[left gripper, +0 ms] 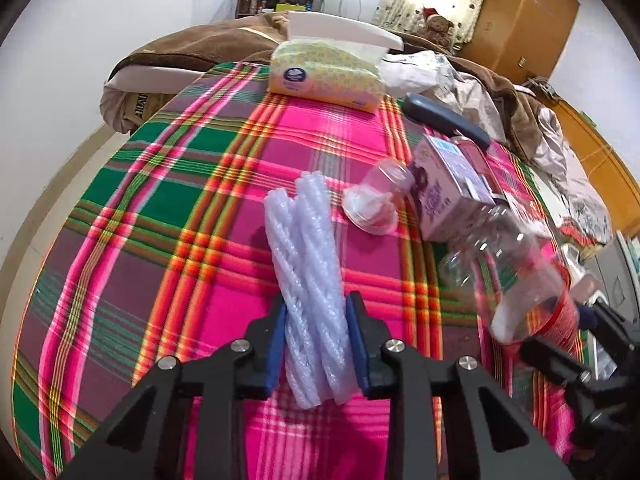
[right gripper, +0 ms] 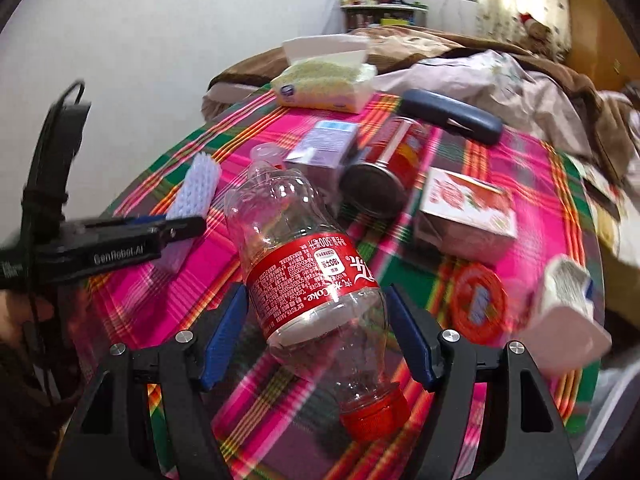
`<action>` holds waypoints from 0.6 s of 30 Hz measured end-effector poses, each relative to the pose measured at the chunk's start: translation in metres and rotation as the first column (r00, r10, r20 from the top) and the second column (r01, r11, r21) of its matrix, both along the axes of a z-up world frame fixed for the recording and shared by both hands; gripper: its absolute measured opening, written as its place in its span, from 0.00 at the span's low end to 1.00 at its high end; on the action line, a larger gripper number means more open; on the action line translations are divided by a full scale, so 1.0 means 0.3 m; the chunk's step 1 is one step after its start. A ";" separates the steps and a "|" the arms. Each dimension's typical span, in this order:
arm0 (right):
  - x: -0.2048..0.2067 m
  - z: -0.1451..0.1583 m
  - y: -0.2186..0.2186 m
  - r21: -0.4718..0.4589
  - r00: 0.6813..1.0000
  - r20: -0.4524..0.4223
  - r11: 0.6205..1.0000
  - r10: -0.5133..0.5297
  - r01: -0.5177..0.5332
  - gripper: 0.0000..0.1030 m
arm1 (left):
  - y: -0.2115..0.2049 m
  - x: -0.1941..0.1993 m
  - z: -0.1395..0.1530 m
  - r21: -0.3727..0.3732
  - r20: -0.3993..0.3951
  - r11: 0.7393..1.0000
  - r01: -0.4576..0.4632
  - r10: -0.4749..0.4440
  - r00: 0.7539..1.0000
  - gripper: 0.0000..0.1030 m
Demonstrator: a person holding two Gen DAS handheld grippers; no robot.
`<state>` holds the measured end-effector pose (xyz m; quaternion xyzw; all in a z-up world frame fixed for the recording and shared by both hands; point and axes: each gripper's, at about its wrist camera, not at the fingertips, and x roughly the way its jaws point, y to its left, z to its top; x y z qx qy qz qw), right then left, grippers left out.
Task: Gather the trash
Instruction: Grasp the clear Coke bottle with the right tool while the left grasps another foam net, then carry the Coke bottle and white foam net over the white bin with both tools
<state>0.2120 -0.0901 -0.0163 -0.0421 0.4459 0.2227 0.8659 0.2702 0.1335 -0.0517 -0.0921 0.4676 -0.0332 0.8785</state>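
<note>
My left gripper (left gripper: 316, 316) is shut on a roll of clear bubble wrap (left gripper: 306, 264) that points away over the plaid cloth (left gripper: 168, 208). It also shows in the right wrist view (right gripper: 188, 204), with the left gripper (right gripper: 176, 226) at the left. My right gripper (right gripper: 316, 312) is shut on an empty clear Coke bottle (right gripper: 308, 264) with a red label, its red cap toward the camera. The bottle (left gripper: 520, 272) and right gripper (left gripper: 560, 332) show at the right of the left wrist view.
On the cloth lie a purple carton (left gripper: 444, 188), a clear plastic cup (left gripper: 376, 200), a red can (right gripper: 384, 168), a red-white carton (right gripper: 466, 208), a round red lid (right gripper: 478, 300), a white pack (right gripper: 568, 312), a dark case (right gripper: 452, 116) and a tissue pack (left gripper: 324, 72). Bedding lies behind.
</note>
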 end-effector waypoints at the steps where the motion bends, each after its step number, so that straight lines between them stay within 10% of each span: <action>1: -0.006 0.002 -0.015 0.007 1.000 -0.001 1.000 -0.019 0.019 0.70 | -0.007 -0.004 0.001 0.008 0.002 1.000 0.004 -0.004 1.000 0.29; 18: -0.047 -0.003 -0.122 0.072 0.989 -0.026 0.986 -0.147 0.149 0.70 | -0.071 0.008 0.006 0.074 0.004 0.997 0.005 -0.006 1.000 0.26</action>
